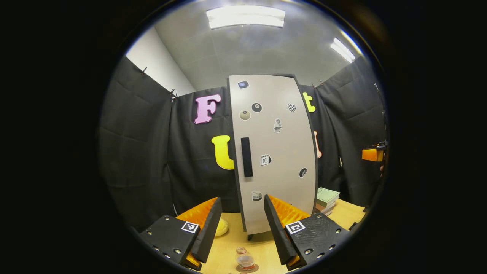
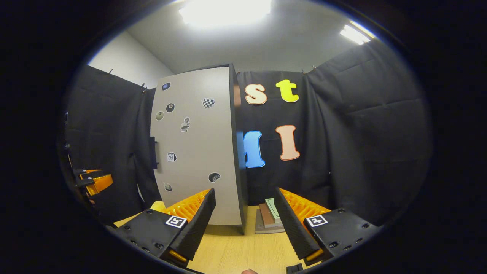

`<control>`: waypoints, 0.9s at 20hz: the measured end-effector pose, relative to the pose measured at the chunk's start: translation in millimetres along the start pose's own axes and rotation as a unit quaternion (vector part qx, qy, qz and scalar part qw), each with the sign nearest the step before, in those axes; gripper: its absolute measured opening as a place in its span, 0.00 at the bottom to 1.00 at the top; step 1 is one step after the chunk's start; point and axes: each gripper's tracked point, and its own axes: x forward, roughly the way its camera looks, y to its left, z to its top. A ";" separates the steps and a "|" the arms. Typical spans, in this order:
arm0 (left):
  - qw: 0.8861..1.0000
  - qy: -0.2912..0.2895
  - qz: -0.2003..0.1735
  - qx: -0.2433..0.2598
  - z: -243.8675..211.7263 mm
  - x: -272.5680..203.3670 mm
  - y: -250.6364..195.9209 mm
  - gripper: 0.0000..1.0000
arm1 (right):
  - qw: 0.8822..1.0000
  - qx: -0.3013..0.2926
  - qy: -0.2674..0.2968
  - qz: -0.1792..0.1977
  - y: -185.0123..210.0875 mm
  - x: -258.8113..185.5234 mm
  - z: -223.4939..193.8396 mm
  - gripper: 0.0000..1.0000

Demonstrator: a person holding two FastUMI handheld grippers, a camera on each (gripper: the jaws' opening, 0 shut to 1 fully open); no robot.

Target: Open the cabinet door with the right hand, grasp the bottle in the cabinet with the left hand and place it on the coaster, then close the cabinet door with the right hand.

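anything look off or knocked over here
Nothing stands out. The cabinet door is shut, the bottle stands upright on its coaster on the table, and the books beside the cabinet lie stacked.

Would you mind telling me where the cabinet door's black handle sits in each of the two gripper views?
Left gripper view: the black handle stands upright near the cabinet door's left edge, centre of the picture.
Right gripper view: the handle shows edge-on at the door's left edge, left of centre.
Shared landmark: the stack of books on the table, right of the cabinet.
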 end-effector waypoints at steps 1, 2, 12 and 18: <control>1.000 -0.001 0.000 0.002 0.7 -1.4 3.9 0.65 | 1.000 0.003 -0.003 0.002 4.5 -1.2 1.9 0.98; 1.000 -0.001 0.002 0.005 -0.4 -2.5 9.4 0.65 | 1.000 0.004 -0.004 0.005 10.3 -1.1 2.0 0.98; 1.000 0.006 0.014 -0.006 -10.2 -6.2 43.2 0.65 | 0.999 -0.024 0.003 0.027 48.5 0.8 1.1 0.98; 1.000 0.005 0.012 -0.005 -10.7 -2.5 48.3 0.65 | 0.999 -0.029 0.004 0.029 58.6 -1.7 1.2 0.98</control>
